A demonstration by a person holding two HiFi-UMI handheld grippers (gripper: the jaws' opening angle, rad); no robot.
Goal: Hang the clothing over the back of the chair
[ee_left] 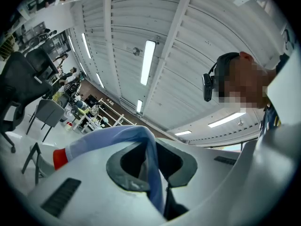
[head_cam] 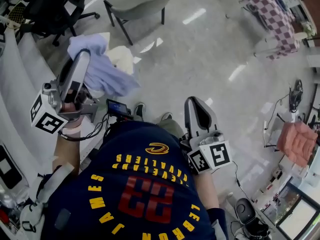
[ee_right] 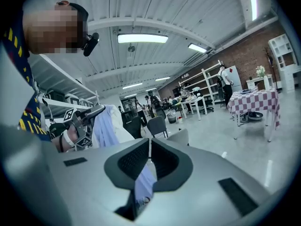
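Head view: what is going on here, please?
A person holds a claw in each hand. The left claw is shut on a light blue garment, held up above the floor. The right claw looks shut; whether it pinches cloth I cannot tell. A grey chair stands ahead, nothing on its back yet.

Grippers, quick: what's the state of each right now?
Left gripper: shut on the light blue garment.
Right gripper: shut, apparently holding nothing.
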